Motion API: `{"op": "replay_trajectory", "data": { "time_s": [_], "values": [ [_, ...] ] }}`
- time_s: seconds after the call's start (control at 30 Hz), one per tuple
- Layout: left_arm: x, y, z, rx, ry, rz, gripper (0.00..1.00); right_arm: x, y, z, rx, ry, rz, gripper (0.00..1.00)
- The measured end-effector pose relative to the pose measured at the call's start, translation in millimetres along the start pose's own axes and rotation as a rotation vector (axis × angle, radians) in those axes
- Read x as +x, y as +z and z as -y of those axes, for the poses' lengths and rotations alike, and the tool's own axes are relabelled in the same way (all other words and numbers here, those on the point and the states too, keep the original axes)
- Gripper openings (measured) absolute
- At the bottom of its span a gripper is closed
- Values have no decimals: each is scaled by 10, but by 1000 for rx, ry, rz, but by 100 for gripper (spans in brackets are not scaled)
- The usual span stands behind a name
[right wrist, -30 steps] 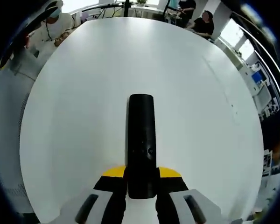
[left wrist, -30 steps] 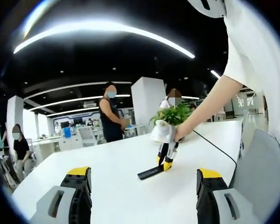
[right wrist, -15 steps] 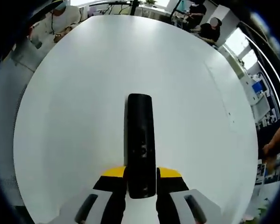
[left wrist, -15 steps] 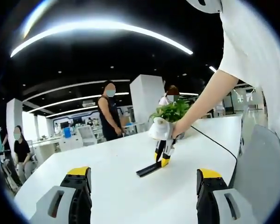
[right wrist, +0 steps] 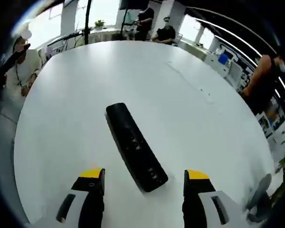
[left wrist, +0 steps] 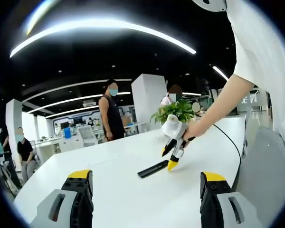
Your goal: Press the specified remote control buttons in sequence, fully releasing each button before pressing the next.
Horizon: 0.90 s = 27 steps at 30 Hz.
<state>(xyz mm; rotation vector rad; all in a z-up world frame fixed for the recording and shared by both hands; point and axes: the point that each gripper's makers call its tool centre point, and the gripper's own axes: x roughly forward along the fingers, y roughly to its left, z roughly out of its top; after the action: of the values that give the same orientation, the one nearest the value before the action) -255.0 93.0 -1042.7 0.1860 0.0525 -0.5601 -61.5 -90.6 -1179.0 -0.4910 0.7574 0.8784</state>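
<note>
A black remote point(right wrist: 135, 146) lies flat and slanted on the white table point(right wrist: 61, 118), buttons up. Its near end sits between the yellow-tipped jaws of my right gripper point(right wrist: 145, 175), which stand wide open and apart from it. In the left gripper view the same remote point(left wrist: 153, 168) rests mid-table, and the right gripper point(left wrist: 169, 159), held by a person's hand, hovers tilted just above its right end. My left gripper point(left wrist: 146, 176) is open and holds nothing, well short of the remote.
A potted plant point(left wrist: 176, 111) stands behind the remote, and a black cable point(left wrist: 223, 151) runs across the table. A grey chair back point(left wrist: 266, 166) is at the right. People stand beyond the far edge; another person point(right wrist: 23, 61) sits at the table's left side.
My right gripper was shut on the remote; its jaws have opened and let go, and it has lifted and turned. The remote now lies free on the table.
</note>
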Motion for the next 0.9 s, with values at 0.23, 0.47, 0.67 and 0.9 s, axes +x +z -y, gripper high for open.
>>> {"op": "replay_trajectory", "data": {
  "time_s": [0.23,0.47,0.67,0.9],
  "values": [
    [0,-5,-8,-7,3,-2,97,-291,8,-67,371,-9,262,90],
    [-1,-9,-11,-7,5,-3,97,-669,68,-179,345,-86,399,99],
    [-3,-8,-14,-9,6,-2,96,-1045,31,-310,391,-140,478,99],
    [-8,3,-29,-22,13,5,97,-1352,-105,-434,388,-184,482,99]
  ]
}}
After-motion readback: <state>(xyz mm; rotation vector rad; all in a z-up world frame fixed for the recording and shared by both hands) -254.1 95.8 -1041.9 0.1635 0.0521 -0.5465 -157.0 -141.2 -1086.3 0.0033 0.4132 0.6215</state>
